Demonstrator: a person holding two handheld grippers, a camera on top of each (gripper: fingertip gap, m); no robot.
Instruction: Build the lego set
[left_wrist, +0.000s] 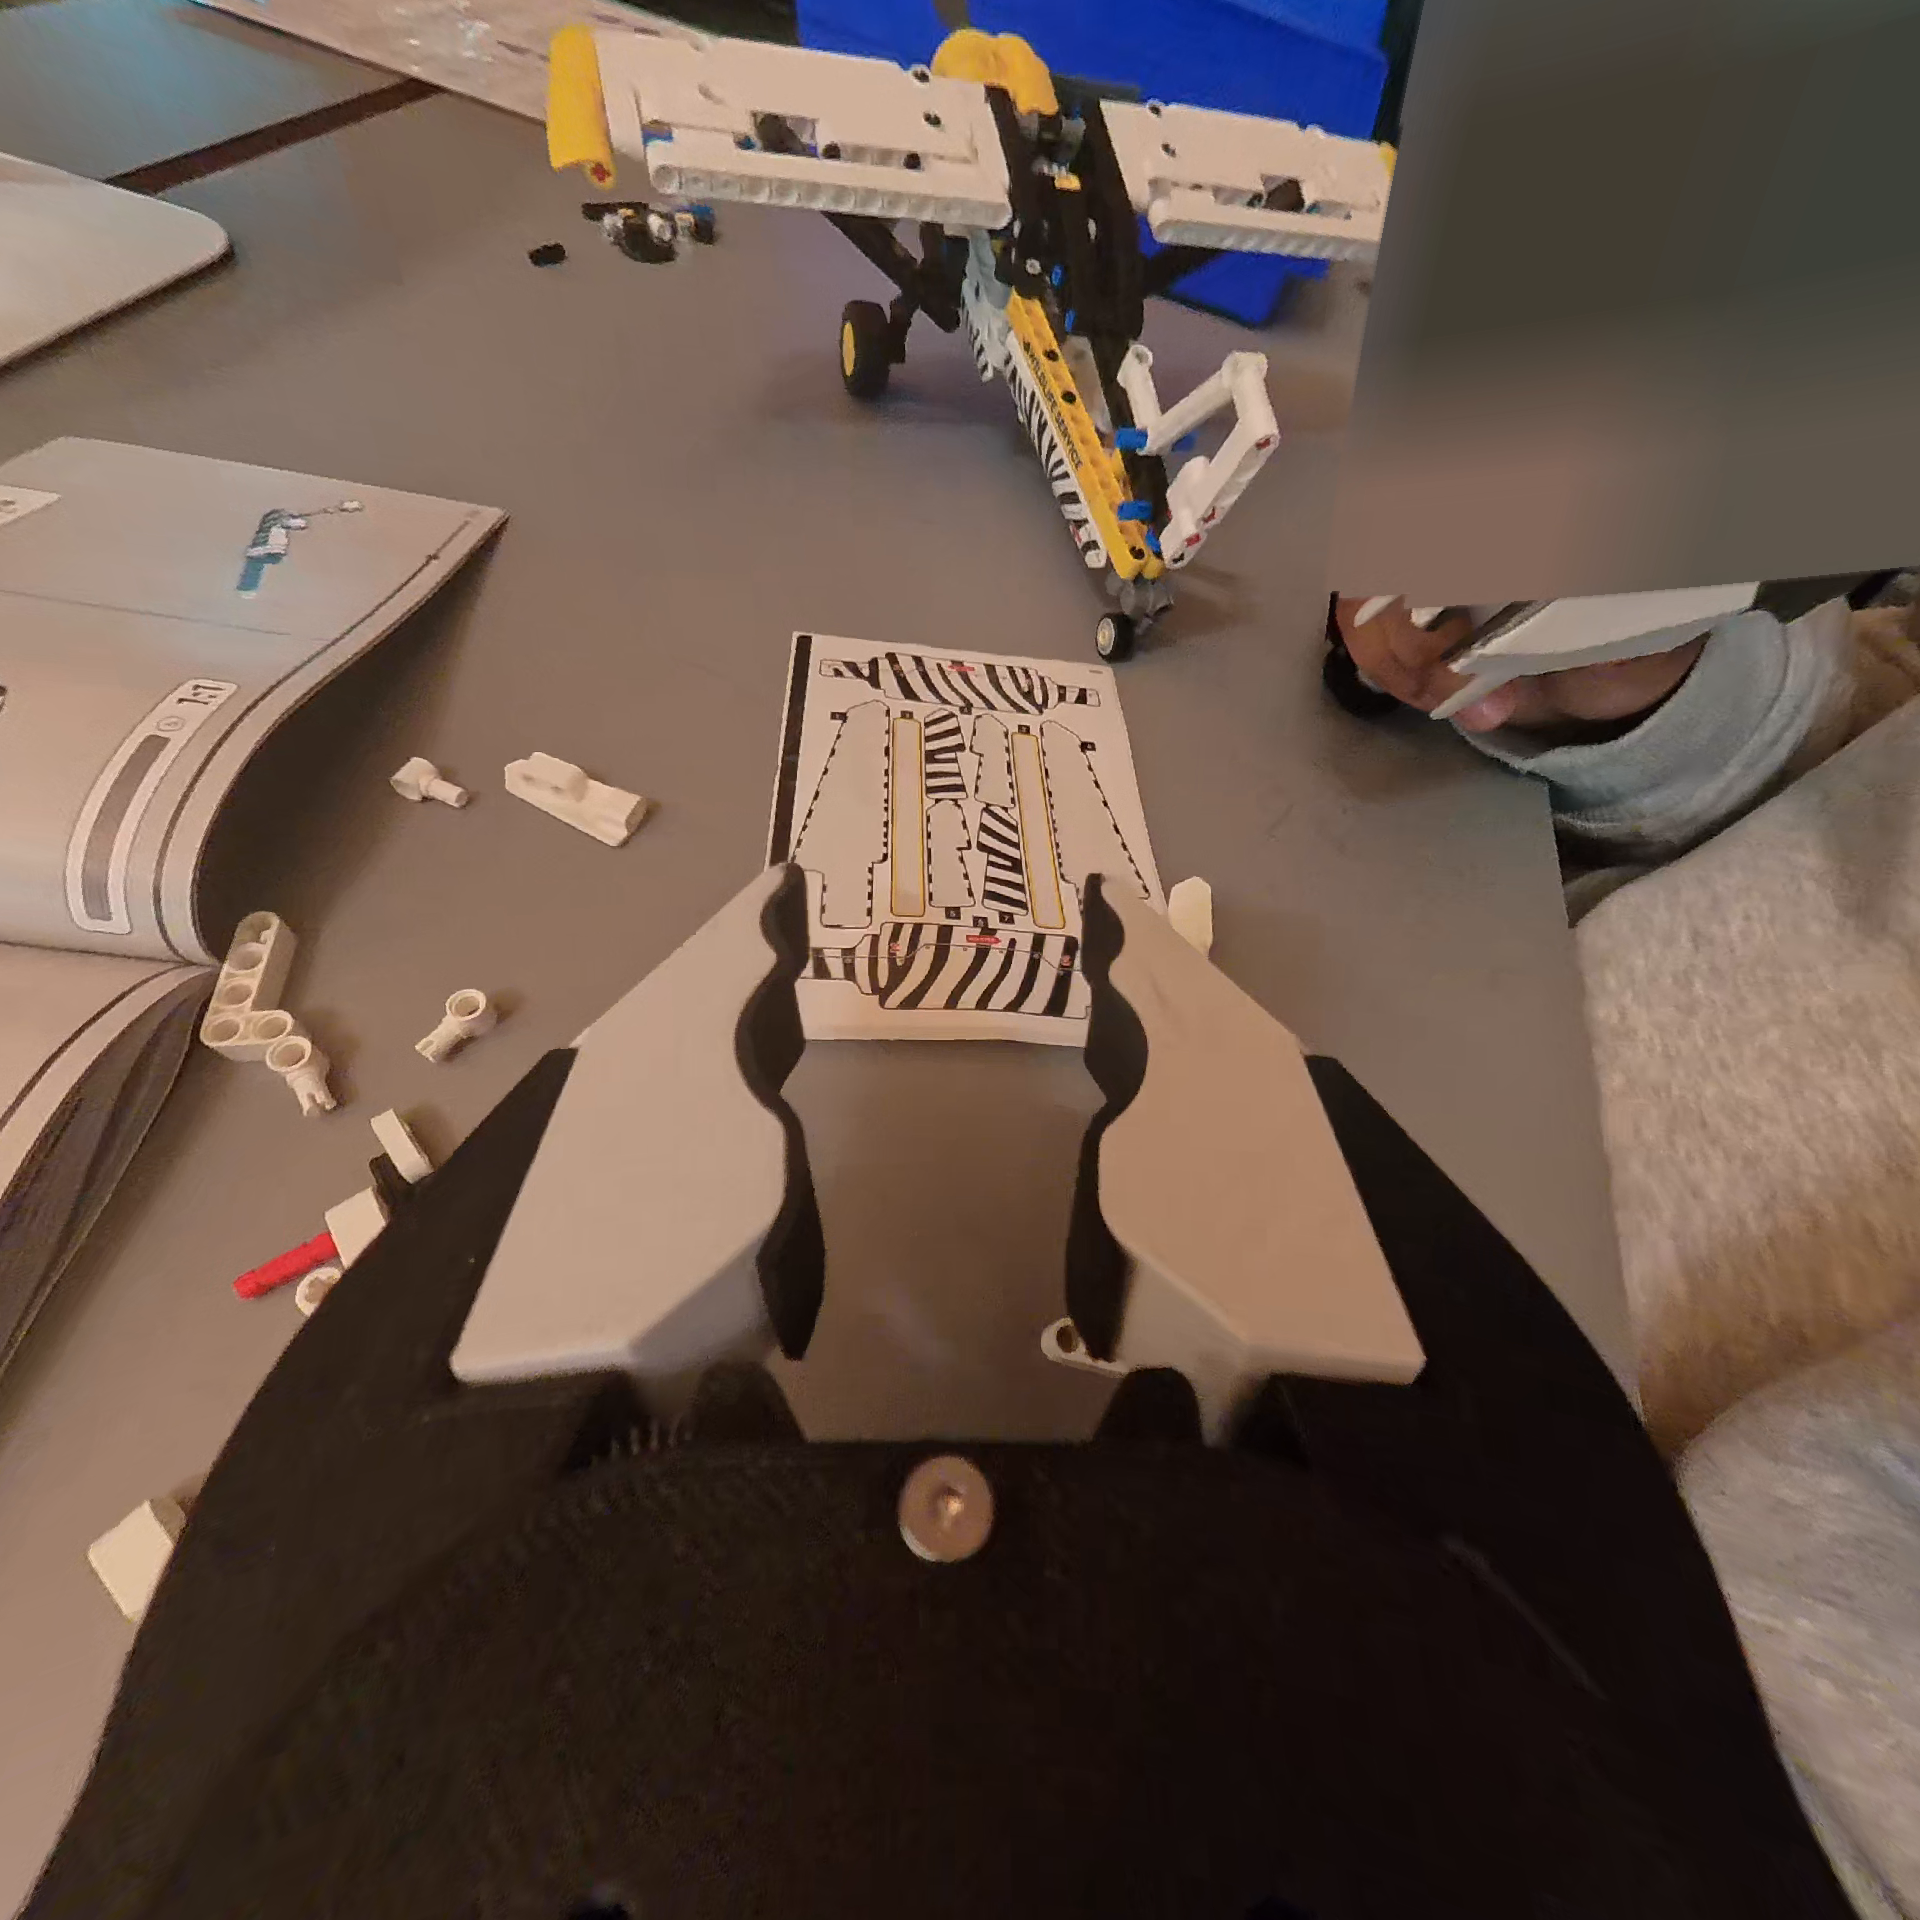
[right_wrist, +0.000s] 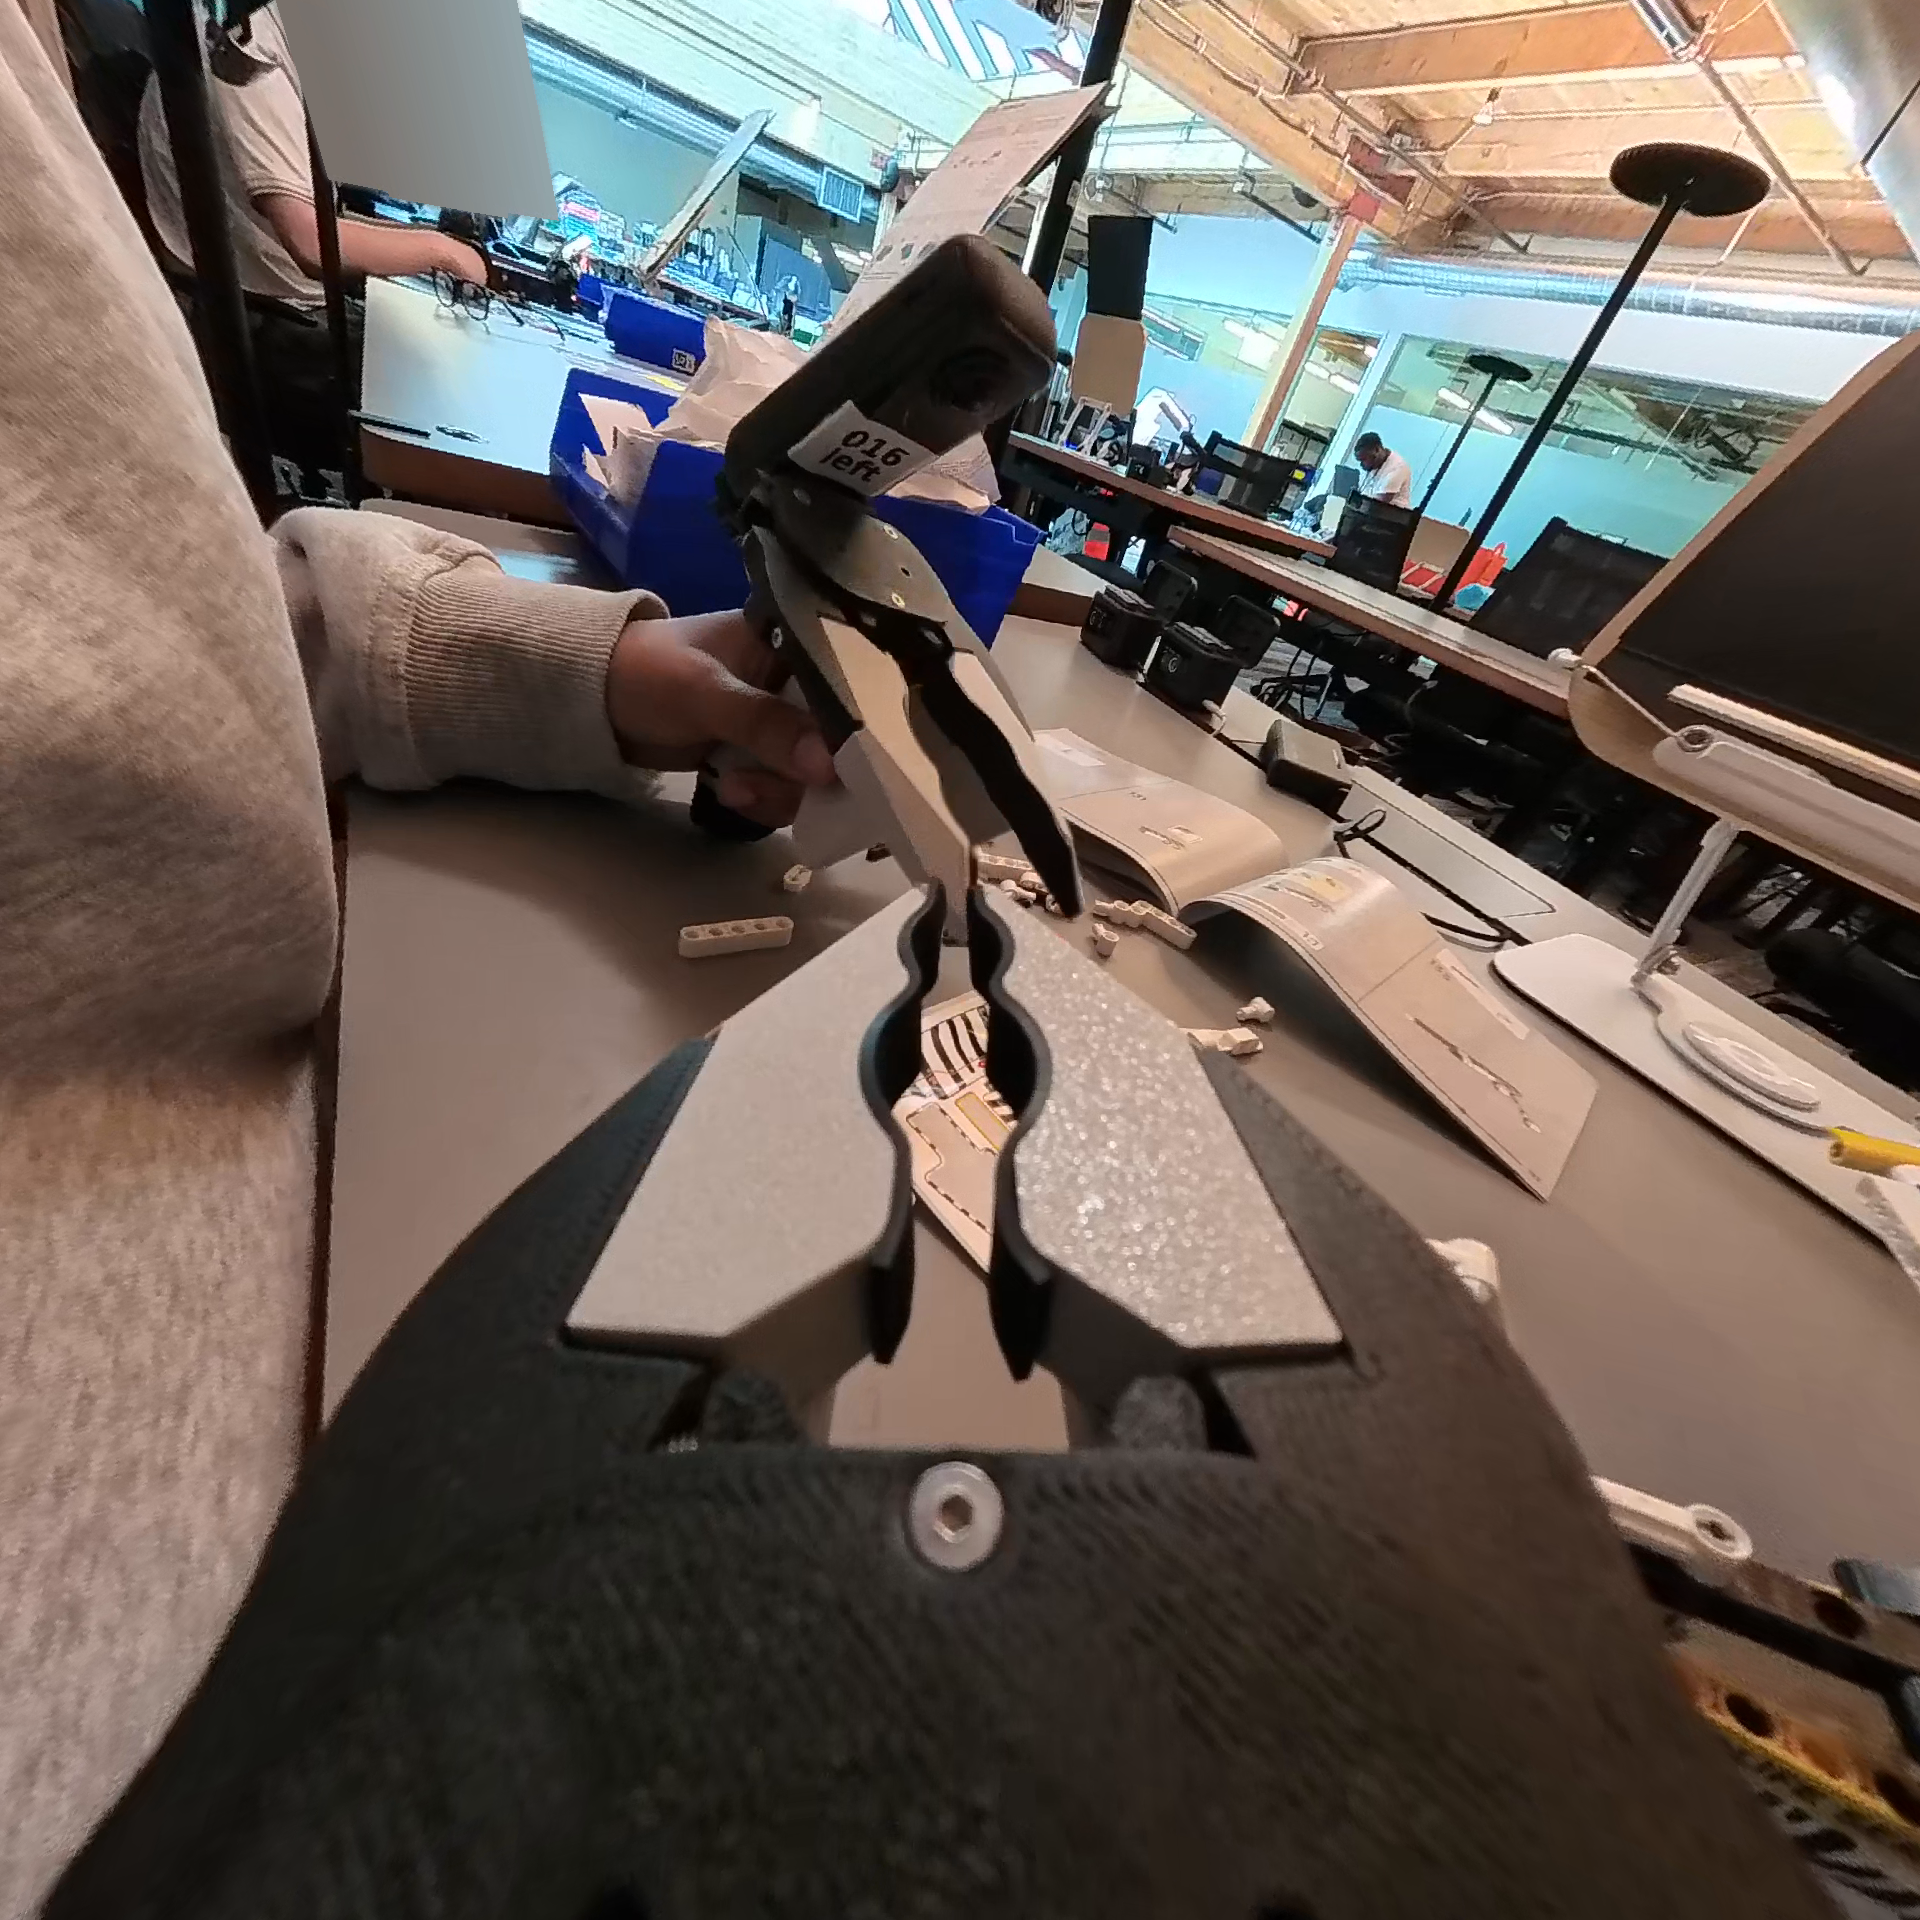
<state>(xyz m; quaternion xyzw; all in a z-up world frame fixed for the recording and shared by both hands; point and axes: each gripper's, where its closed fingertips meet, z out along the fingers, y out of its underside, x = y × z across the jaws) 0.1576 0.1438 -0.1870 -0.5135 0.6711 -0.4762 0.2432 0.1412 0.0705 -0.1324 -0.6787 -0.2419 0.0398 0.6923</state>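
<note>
The left gripper points forward and down at a slant, its two grey fingers spread wide apart with nothing between the black wavy pads. In the right wrist view the same gripper shows from the side, tilted steeply with its tips low. The left hand wraps around its handle from below, the wrist in a beige ribbed cuff, the forearm stretched out from the body.

The right gripper is held higher and points roughly level. Its fingers stand close together with only a narrow gap at the tips, holding nothing. The right hand shows partly in the left wrist view, in a pale cuff.
</note>
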